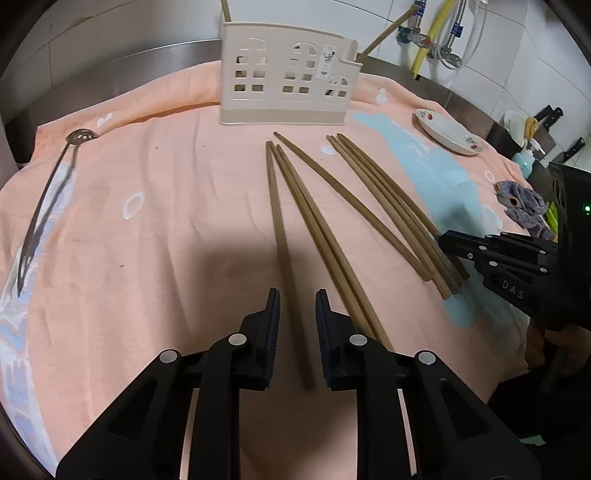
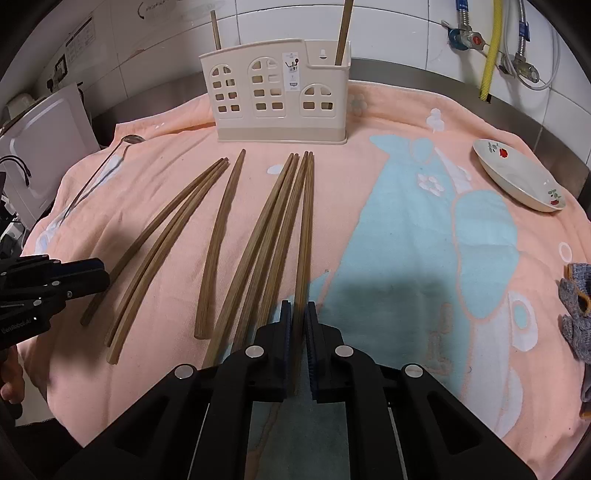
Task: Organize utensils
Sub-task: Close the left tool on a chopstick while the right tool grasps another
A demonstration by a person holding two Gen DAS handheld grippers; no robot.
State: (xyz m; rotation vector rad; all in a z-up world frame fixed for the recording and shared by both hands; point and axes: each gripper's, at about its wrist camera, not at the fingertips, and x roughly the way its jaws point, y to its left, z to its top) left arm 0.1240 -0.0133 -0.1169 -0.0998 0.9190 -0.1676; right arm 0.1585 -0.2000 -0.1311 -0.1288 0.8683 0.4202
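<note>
Left gripper (image 1: 297, 306) fingers parted around one chopstick (image 1: 286, 258), center frame; right gripper (image 2: 299, 314) seemingly clamped on another chopstick (image 2: 306, 229).

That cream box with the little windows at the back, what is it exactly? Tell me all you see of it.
The holder is a cream plastic utensil caddy shaped like a row of houses, with arched window cutouts, a darker beige base and a small label on its front. It stands upright on the peach towel near the tiled wall. Two wooden chopsticks stick up out of it, one at each end. Neither gripper touches it.
</note>
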